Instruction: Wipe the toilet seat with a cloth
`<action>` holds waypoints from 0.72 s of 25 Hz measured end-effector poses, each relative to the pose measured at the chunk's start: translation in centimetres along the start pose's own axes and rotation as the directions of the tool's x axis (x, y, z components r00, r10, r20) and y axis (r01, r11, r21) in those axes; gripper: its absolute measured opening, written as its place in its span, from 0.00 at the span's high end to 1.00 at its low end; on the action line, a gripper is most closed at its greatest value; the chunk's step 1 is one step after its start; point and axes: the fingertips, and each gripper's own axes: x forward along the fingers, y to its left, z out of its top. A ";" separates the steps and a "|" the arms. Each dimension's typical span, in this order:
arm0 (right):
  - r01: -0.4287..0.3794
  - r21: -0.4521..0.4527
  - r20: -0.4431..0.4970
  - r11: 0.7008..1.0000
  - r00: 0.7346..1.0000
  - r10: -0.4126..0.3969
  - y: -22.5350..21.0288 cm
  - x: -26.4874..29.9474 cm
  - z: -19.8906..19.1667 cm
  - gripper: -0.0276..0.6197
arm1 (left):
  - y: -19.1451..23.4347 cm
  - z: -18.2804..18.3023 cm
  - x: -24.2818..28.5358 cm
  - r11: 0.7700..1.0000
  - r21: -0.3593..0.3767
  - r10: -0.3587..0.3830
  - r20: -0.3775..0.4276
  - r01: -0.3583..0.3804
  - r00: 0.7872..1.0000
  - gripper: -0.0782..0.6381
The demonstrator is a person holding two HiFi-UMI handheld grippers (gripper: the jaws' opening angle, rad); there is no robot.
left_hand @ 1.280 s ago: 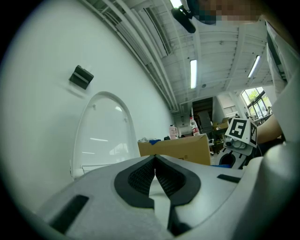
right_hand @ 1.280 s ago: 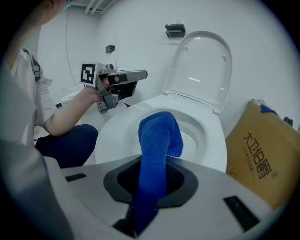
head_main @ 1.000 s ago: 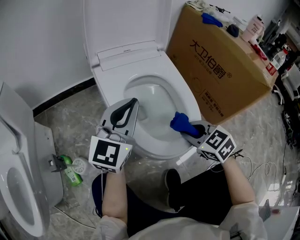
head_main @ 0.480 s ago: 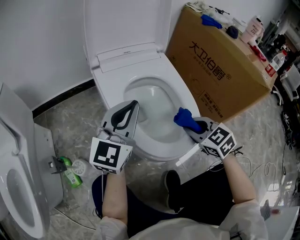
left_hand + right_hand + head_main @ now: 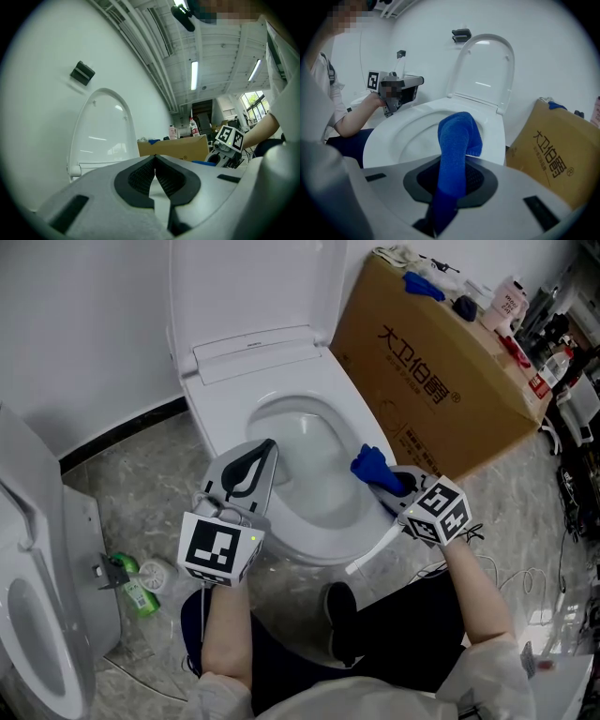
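The right gripper (image 5: 388,480) has slid a little way along the right side of the toilet seat (image 5: 359,414) – a moment ago it was nearer the front, and now it is farther toward the back, close to the brown box (image 5: 441,381). Its jaws are shut tight on the blue cloth (image 5: 371,465), and the loose end of the cloth flops out in front and lies on the white rim. So the wiping looks like it is going on, and the right side is being done bit by bit; the back and the left side look like they are still to do. The left gripper (image 5: 266,448) has not moved. It hangs over the left front part of the seat with its jaws closed, tips touching, and nothing in them. Some things are hard to see. The spot where the cloth meets the seat is under the cloth, so I cannot tell how hard it is pressing. The left gripper covers part of the rim below it. The seat is white and shiny all over, so clean parts and dirty parts look the same. The other toilet (image 5: 37,615) at the left is cut off by the edge – only part of it shows.
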 end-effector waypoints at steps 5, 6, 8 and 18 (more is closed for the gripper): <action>-0.021 0.043 -0.003 0.999 1.000 0.021 -0.8 0.2 0.0 0.89 | 0.2 -0.4 0.1 1.000 -0.015 0.005 -0.005 -0.005 1.000 0.88; -0.025 0.049 -0.003 0.998 1.000 0.026 -0.9 0.2 0.0 0.89 | 0.2 -0.5 0.1 1.000 -0.011 0.005 -0.005 -0.005 1.000 0.88; -0.027 0.059 -0.003 0.998 1.000 0.027 -1.1 0.4 0.1 0.89 | 0.2 -0.3 0.2 1.000 -0.003 0.003 -0.005 -0.003 1.000 0.88; -0.039 0.108 -0.002 0.993 0.999 0.040 -2.4 0.9 0.4 0.89 | -0.5 0.0 0.6 1.000 0.007 -0.011 -0.005 0.011 1.000 0.88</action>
